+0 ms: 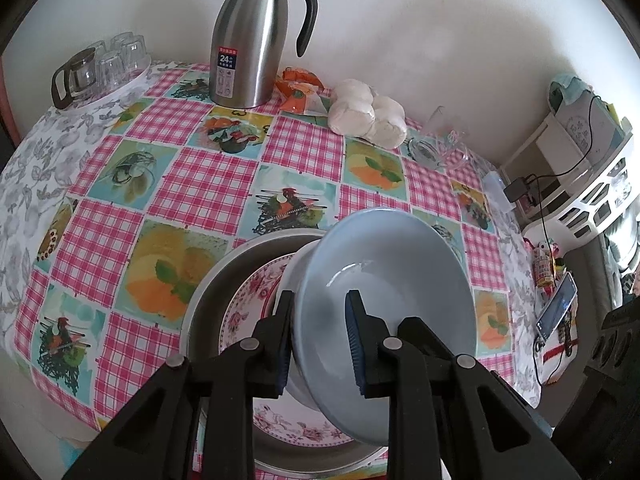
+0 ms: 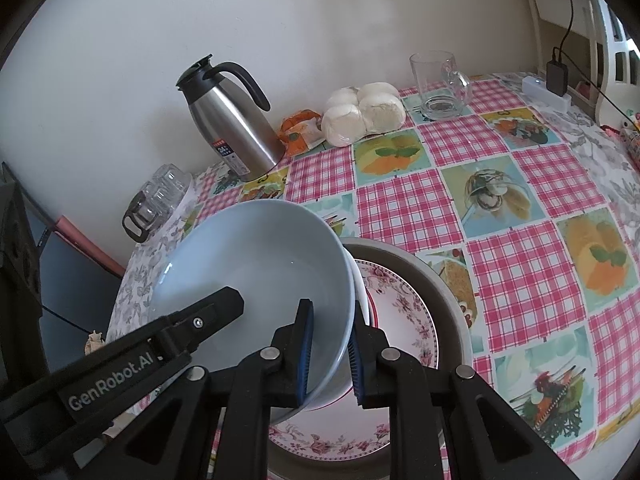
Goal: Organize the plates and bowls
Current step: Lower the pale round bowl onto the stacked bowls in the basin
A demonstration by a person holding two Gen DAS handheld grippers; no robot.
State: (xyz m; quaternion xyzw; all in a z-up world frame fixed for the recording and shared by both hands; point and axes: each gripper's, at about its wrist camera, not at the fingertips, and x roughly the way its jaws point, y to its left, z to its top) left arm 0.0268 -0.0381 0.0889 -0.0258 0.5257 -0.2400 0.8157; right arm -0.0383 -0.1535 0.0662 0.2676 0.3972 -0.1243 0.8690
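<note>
Bowls are getting stacked. Left gripper [image 1: 320, 344] and right gripper [image 2: 330, 354] both pinch the rim of the pale blue round bowl [image 1: 384, 280], tilted over a white bowl [image 1: 298, 376]. Just under them sits a flowery pink plate [image 2: 400, 320] inside a grey metal basin [image 2: 436, 280]. Setting the bowl down flat is left.

the bowl [image 1: 384, 276] sits tilted on the plate [image 1: 248, 304], which lies inside the metal basin [image 1: 208, 292] on the bench [image 1: 200, 184]. at the bench's back edge by the wall stand the thermos jug [image 1: 250, 44], then the packet [image 1: 298, 92], the wrapped buns [image 1: 366, 114] and the glass mug [image 2: 440, 84]; the tray of glasses [image 1: 104, 68] is at the far left.
</note>
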